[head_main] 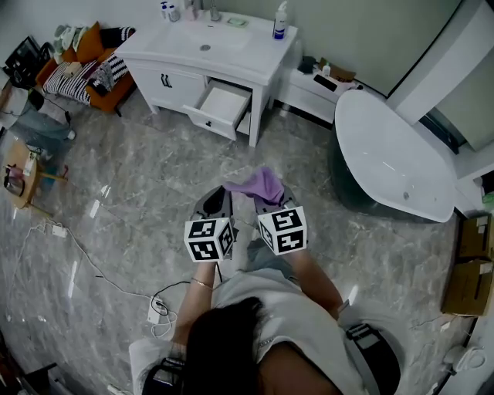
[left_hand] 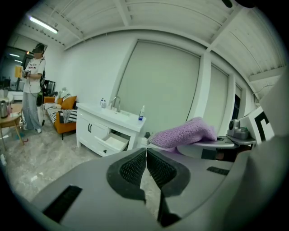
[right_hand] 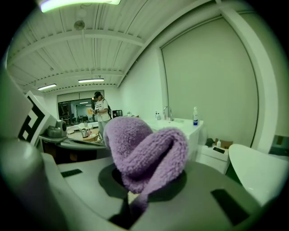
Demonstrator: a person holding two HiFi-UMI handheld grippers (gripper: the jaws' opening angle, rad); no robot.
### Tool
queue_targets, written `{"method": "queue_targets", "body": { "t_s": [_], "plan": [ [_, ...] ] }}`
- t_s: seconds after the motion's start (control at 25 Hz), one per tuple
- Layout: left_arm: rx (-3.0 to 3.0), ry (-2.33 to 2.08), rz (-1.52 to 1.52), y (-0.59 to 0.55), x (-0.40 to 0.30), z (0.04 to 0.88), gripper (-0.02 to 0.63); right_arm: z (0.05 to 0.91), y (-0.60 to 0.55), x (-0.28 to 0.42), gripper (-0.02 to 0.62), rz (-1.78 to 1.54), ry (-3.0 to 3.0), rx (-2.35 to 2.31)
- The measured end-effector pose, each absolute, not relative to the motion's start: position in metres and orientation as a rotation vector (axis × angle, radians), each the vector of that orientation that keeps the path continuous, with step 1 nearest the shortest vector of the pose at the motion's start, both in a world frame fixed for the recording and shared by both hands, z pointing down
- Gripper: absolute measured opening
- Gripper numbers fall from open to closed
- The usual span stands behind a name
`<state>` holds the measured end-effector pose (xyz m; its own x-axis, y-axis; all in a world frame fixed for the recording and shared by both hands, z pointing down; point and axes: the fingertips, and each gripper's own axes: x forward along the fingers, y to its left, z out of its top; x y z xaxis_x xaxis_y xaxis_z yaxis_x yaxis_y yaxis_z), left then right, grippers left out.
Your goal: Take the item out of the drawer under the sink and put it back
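Right gripper [head_main: 268, 204]: clenched on a purple cloth [head_main: 262, 184]; in the right gripper view the fluffy cloth [right_hand: 145, 152] bulges up out of the pinched jaws and folds over itself.
Left gripper [head_main: 215, 203]: clenched with nothing in it; in the left gripper view its two ribbed pads [left_hand: 133, 168] meet edge to edge.
Position of grippers: side by side in front of the person, the right one at 3 o'clock of the left, both pointing toward 12 o'clock in the head view.
Purple cloth location: in the air above the marble floor [head_main: 139, 193], well apart from the drawer.
Drawer [head_main: 222, 103]: pulled open under the sink, at 11 o'clock from the grippers; its inside looks white and bare.
Sink cabinet [head_main: 255, 65]: white, at 12 o'clock, with a blue-capped bottle [head_main: 280, 21] on its right corner.
Bathtub [head_main: 394, 158]: white, at 2 o'clock.
Sofa [head_main: 86, 71]: orange with striped cushions, at 10 o'clock.
Other person [left_hand: 31, 88]: standing at 9 o'clock in the left gripper view.
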<state>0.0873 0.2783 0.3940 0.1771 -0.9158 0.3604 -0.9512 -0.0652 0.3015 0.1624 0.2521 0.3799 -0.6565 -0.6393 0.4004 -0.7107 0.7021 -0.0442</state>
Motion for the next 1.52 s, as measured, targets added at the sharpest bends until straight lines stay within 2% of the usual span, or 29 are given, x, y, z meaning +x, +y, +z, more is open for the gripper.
{"method": "queue_targets", "body": {
  "t_s": [0.68,1.52],
  "plan": [
    [1.899,-1.823,0.116,0.148,0.090,0.400,0.011,0.387,0.113,0.172,0.045,0.269,-2.555,0.968],
    [1.784,-1.867,0.116,0.105,0.076,0.421,0.011,0.407,0.063,0.162,0.046,0.255,-2.551,0.877]
  ]
}}
